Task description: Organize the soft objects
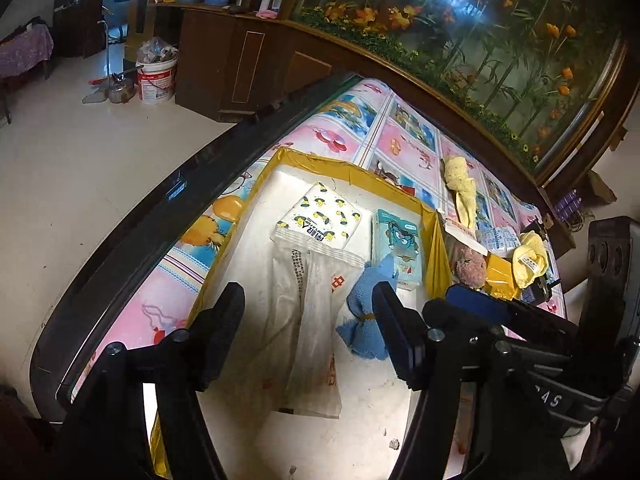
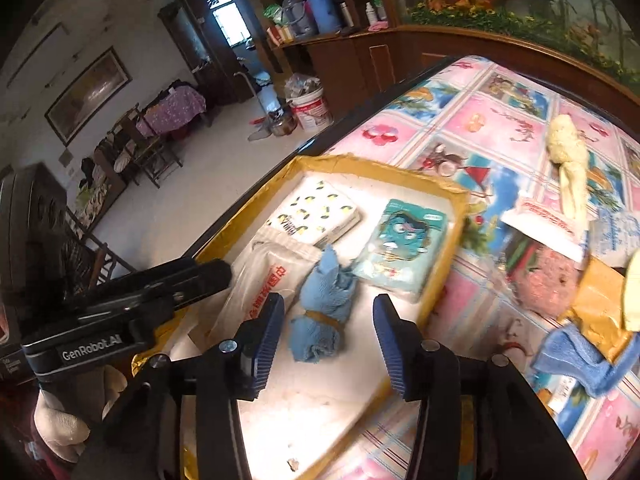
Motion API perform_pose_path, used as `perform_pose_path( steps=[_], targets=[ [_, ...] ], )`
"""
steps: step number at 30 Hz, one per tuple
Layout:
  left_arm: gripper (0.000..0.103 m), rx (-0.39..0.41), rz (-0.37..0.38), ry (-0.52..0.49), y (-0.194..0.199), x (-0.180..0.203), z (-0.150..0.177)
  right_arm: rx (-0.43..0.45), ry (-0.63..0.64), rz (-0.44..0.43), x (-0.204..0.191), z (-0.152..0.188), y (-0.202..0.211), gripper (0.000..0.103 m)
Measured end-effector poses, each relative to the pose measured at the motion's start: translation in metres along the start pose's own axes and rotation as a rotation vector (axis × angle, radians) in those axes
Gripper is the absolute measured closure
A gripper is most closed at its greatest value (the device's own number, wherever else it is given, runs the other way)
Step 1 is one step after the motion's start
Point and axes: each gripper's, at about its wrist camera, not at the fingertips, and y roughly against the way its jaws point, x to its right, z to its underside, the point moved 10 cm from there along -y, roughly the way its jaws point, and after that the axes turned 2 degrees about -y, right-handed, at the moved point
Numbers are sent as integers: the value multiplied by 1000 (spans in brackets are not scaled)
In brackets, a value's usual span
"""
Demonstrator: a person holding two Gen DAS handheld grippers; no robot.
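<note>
A shallow box (image 1: pixel 316 160) (image 2: pixel 360 164) with yellow-taped walls lies on the flowered tablecloth. Inside it are a lemon-print tissue pack (image 1: pixel 320 216) (image 2: pixel 316 212), a teal tissue pack (image 1: pixel 400 248) (image 2: pixel 404 244), a white plastic bag (image 1: pixel 304 300) (image 2: pixel 264 280) and a tied blue cloth (image 1: pixel 368 312) (image 2: pixel 324 304). My left gripper (image 1: pixel 308 320) hovers open over the white bag. My right gripper (image 2: pixel 328 340) is open, and the blue cloth lies loose just beyond its fingers. Outside the box lie a pale yellow cloth (image 1: pixel 460 184) (image 2: pixel 568 156) and a pink fuzzy ball (image 1: pixel 472 268) (image 2: pixel 548 284).
To the right of the box lie a second yellow cloth (image 1: pixel 528 256), a blue towel (image 2: pixel 588 360) and white packets (image 2: pixel 548 220). The table's black edge (image 1: pixel 160 208) drops to the floor on the left. A wooden cabinet with an aquarium (image 1: pixel 480 40) runs behind the table.
</note>
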Motion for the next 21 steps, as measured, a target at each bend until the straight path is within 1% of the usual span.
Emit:
perform_pose_path(
  steps=[1, 2, 3, 5, 6, 7, 8, 9, 10, 11, 12, 14, 16, 17, 19, 20, 21],
  targets=[
    [37, 11, 7, -4, 5, 3, 1, 6, -12, 9, 8, 1, 8, 49],
    [37, 22, 29, -6, 11, 10, 0, 9, -23, 28, 19, 1, 14, 45],
    [37, 38, 72, -15, 18, 20, 0, 8, -30, 55, 29, 2, 20, 44],
    [38, 81, 174, -65, 39, 53, 1, 2, -50, 126, 56, 1, 36, 43],
    [37, 101, 243, -104, 51, 78, 3, 1, -65, 155, 67, -1, 42, 43],
    [37, 109, 330, -138, 63, 104, 6, -6, -83, 193, 82, -4, 50, 43],
    [37, 112, 453, -173, 78, 137, 12, -12, -96, 221, 94, -8, 55, 43],
    [36, 115, 540, -198, 91, 164, 17, -14, -106, 246, 105, -13, 61, 43],
    [34, 120, 617, -228, 106, 191, 21, -11, -110, 272, 115, -19, 66, 43],
    [27, 126, 695, -267, 122, 220, 27, -4, -112, 302, 124, -24, 72, 43],
    [23, 130, 777, -311, 141, 251, 33, 2, -116, 319, 130, -26, 76, 43],
    [22, 130, 927, -406, 181, 310, 49, 2, -144, 323, 140, -32, 82, 42],
    [22, 132, 1056, -507, 220, 362, 67, -10, -163, 319, 144, -32, 82, 43],
    [22, 149, 1105, -559, 239, 383, 75, -17, -165, 321, 143, -32, 82, 43],
    [21, 174, 1184, -661, 269, 421, 96, -25, -168, 309, 138, -30, 79, 43],
    [21, 167, 1207, -710, 277, 437, 109, -30, -171, 296, 134, -29, 77, 43],
    [20, 147, 1214, -766, 281, 450, 122, -35, -172, 288, 130, -28, 75, 43]
  ],
)
